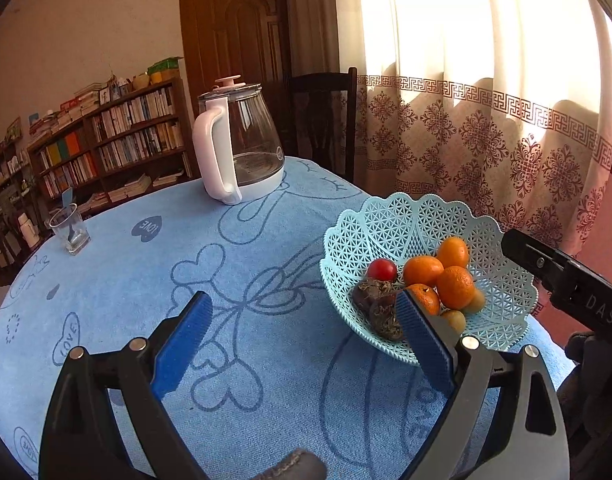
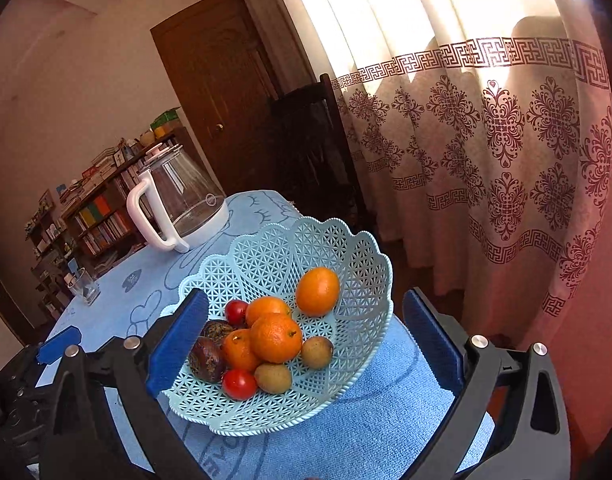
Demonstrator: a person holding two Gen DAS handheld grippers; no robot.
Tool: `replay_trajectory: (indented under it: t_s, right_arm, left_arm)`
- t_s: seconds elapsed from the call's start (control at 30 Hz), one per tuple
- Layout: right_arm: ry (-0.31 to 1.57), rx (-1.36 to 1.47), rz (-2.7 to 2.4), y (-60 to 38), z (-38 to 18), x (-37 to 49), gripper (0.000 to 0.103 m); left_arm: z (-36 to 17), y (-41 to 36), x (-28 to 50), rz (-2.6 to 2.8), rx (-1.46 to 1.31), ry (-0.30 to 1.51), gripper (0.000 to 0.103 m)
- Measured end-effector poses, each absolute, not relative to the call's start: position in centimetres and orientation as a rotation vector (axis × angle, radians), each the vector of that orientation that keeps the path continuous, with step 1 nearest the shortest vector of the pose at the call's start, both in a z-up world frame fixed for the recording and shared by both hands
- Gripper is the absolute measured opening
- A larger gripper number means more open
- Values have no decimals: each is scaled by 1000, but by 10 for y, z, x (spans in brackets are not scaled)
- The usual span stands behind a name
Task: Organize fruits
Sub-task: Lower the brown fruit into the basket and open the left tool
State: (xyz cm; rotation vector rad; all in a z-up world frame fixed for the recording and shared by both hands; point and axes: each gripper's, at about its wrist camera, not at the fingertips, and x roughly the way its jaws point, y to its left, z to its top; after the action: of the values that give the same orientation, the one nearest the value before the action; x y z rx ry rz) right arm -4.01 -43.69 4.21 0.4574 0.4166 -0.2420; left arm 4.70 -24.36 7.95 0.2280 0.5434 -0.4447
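Observation:
A pale blue lattice basket (image 1: 390, 220) (image 2: 346, 256) stands at the table's right edge. It holds several oranges (image 1: 455, 286) (image 2: 276, 338), two red tomatoes (image 2: 239, 384), dark brown fruits (image 2: 205, 358) and small brown-green fruits (image 2: 273, 378). My left gripper (image 1: 302, 320) is open and empty above the blue cloth, its right finger in front of the basket's near left side. My right gripper (image 2: 306, 328) is open and empty above the basket, which shows between its fingers. It also shows in the left wrist view (image 1: 562, 276).
A glass kettle (image 1: 242, 140) (image 2: 178, 200) with a white handle stands at the table's far side. A small glass (image 1: 70, 232) (image 2: 84, 286) stands at the left. A dark chair (image 1: 322, 120), a curtain and bookshelves lie beyond the blue tablecloth (image 1: 146, 300).

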Motion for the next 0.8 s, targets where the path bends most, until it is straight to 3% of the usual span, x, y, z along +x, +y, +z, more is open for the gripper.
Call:
replay_trajectory:
  t_s: [0.07, 0.53, 0.8]
  right_arm:
    - [429, 423, -230, -433, 44, -44, 100]
    - [533, 164, -145, -372, 39, -57, 100]
    - [544, 177, -150, -375, 35, -54, 100]
  left_arm:
    - [82, -241, 44, -431, 233, 525, 98]
    - [89, -234, 22, -356, 289, 458, 98]
    - [88, -235, 15, -332, 317, 419, 98]
